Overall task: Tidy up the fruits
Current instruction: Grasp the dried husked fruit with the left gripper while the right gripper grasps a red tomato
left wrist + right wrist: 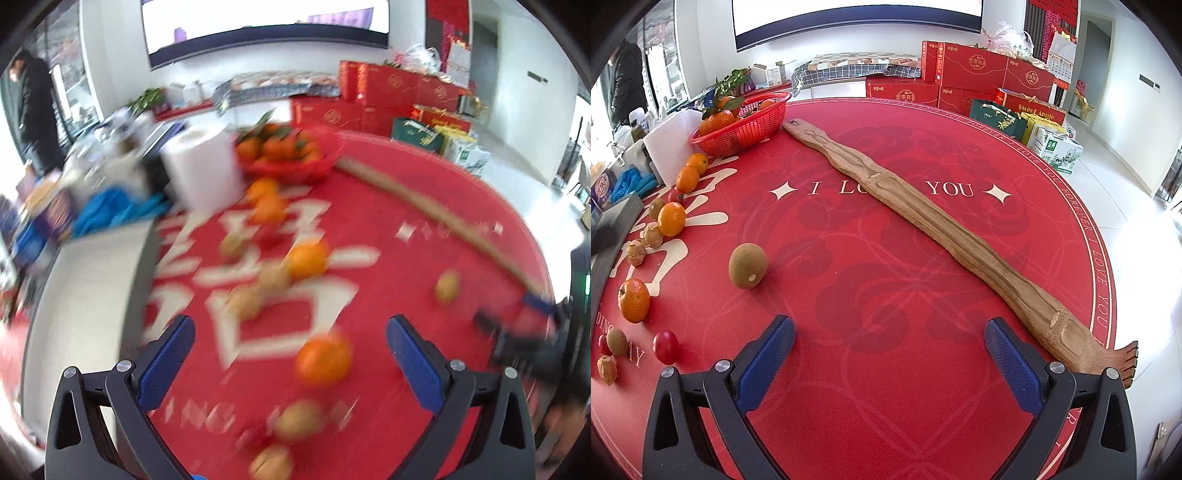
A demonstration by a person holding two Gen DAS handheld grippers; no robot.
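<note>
The left wrist view is blurred. My left gripper (290, 339) is open above the red tablecloth (406, 258), with an orange (323, 358) lying between its fingers on the cloth. More oranges (306, 258), kiwis (299, 421) and husked fruits lie scattered around. My right gripper (888, 341) is open over bare cloth. A kiwi (748, 265) lies ahead to its left. Oranges (634, 300), a cherry tomato (666, 346) and husked fruits (652, 235) line the left side. A red basket (746, 129) holds mandarins at the back left.
A long wooden board (945, 236) crosses the table diagonally, ending beside the right gripper's right finger. A paper towel roll (201, 166) stands left of the basket (295, 162). Red gift boxes (975, 70) are stacked behind the table. A person in dark clothes (33, 110) stands far left.
</note>
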